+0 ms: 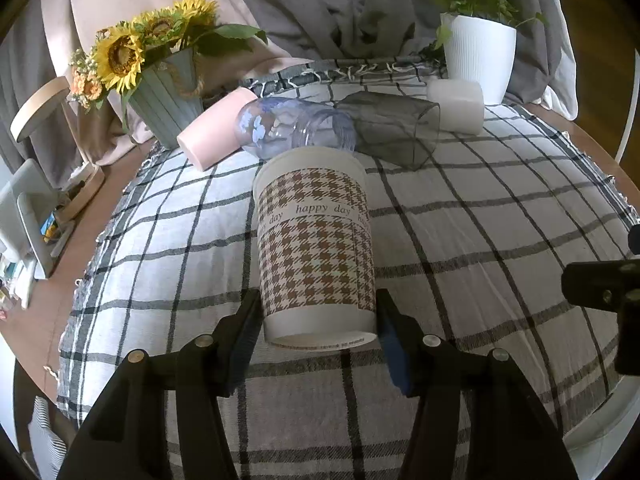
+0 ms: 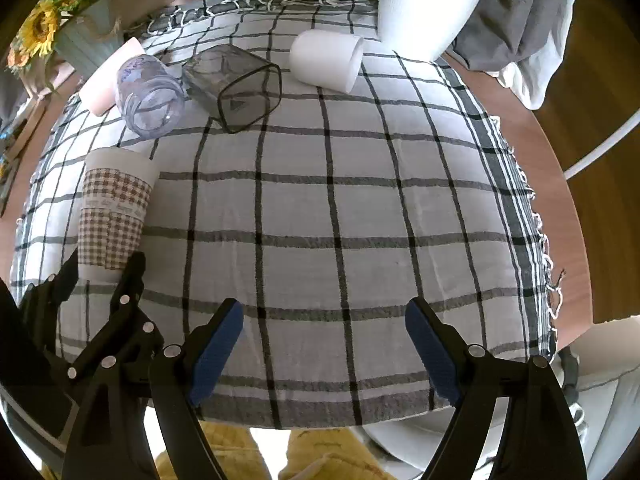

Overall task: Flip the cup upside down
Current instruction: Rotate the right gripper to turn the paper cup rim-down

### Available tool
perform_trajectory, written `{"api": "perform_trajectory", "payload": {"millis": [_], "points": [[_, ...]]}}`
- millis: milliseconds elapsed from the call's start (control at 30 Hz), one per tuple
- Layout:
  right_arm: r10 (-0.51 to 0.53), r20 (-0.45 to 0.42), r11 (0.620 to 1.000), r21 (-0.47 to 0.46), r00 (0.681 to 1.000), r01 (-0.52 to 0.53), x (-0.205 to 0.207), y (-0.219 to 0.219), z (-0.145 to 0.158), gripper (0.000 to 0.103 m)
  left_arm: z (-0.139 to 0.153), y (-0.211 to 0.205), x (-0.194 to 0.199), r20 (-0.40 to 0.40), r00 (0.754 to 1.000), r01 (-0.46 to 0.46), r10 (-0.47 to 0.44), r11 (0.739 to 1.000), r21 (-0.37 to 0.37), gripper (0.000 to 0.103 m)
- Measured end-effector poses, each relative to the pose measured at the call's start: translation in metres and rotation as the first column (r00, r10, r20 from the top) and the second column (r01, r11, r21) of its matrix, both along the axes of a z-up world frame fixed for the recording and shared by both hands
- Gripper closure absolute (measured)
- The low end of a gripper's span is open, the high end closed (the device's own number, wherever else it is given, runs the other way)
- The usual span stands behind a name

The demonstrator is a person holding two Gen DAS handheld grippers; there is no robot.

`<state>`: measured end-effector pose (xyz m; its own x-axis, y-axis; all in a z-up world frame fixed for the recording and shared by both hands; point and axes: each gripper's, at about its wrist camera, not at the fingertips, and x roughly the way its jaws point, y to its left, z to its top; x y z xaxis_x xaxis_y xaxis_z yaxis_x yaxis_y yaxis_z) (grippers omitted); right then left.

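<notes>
A houndstooth paper cup (image 1: pixel 316 248) printed "happy day" stands upright on the checked tablecloth (image 1: pixel 480 240), wide mouth up. My left gripper (image 1: pixel 318 320) is shut on the cup, its fingers pressed against the cup's lower sides. The cup also shows at the left of the right wrist view (image 2: pixel 114 210), with the left gripper (image 2: pixel 106 270) around its base. My right gripper (image 2: pixel 324 344) is open and empty, low over the cloth near the table's front edge.
Behind the paper cup lie a pink cup (image 1: pixel 216 128), a clear bluish jar (image 1: pixel 292 128), a smoky square glass (image 1: pixel 392 128) and a white cup (image 1: pixel 456 106), all on their sides. A sunflower pot (image 1: pixel 160 96) and a white plant pot (image 1: pixel 478 56) stand at the back.
</notes>
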<state>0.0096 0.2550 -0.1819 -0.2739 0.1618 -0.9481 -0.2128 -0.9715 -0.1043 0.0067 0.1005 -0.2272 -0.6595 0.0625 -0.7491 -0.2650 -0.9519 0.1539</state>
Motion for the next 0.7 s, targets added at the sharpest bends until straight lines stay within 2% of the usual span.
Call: {"api": "perform_trajectory", "payload": {"millis": [400, 700], "points": [[0.03, -0.035, 0.999, -0.015, 0.999, -0.031, -0.009, -0.01, 0.01, 0.02, 0.03, -0.007, 0.0, -0.012, 0.999, 0.035, -0.034, 0.998, 0.047, 0.048], [0.008, -0.042, 0.999, -0.038, 0.999, -0.01, -0.011, -0.006, 0.011, 0.02, 0.038, -0.007, -0.011, -0.005, 1.0, 0.031, -0.031, 0.997, 0.07, 0.048]]}}
